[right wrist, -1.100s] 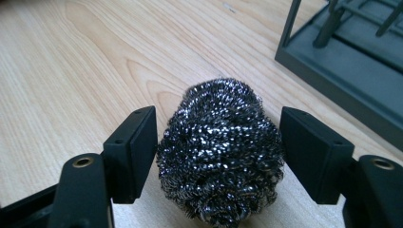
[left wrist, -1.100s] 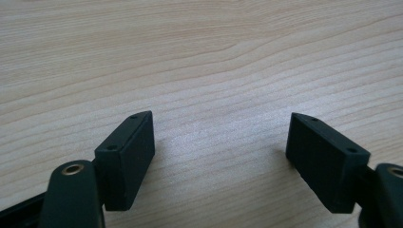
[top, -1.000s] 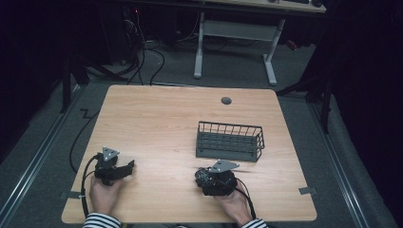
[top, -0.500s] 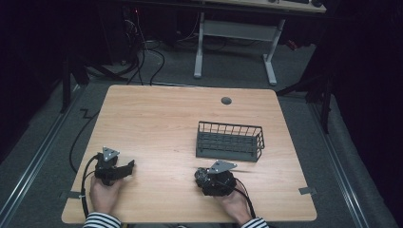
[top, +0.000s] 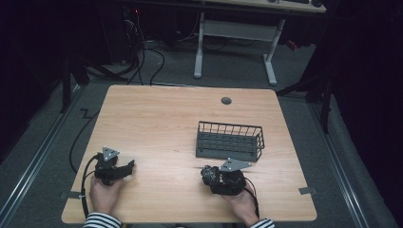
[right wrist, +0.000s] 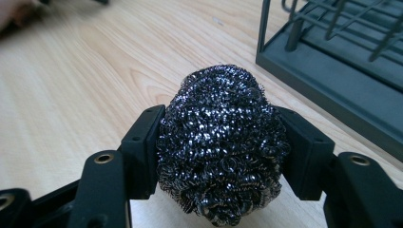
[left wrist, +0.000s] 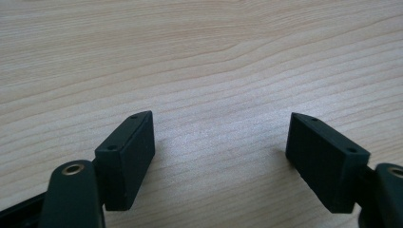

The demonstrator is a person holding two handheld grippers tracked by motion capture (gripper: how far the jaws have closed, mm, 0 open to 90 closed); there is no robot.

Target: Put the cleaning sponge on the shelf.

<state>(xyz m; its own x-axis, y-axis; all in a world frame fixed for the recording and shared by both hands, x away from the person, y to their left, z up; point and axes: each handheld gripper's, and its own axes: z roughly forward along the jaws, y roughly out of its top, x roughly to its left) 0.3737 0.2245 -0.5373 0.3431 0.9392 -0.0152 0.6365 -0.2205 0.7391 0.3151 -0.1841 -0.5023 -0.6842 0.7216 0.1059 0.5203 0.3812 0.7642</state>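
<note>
A dark steel wool scrubber [right wrist: 222, 142] sits squeezed between the jaws of my right gripper [right wrist: 223, 147], just above the wooden table. In the high view this right gripper [top: 209, 175] and the scrubber [top: 208, 173] are near the front edge, in front of a dark wire basket [top: 230, 141]. The basket [right wrist: 332, 61] stands close on the right in the right gripper view. My left gripper [top: 124, 169] rests at the front left of the table. Its jaws stand wide apart in the left gripper view, and the left gripper [left wrist: 221, 147] has only bare wood between them.
The wooden table [top: 157, 123] has a small round grommet [top: 226, 100] near its far edge. Cables trail from both grippers toward the front edge. A desk frame [top: 237, 33] and floor cables lie beyond the table.
</note>
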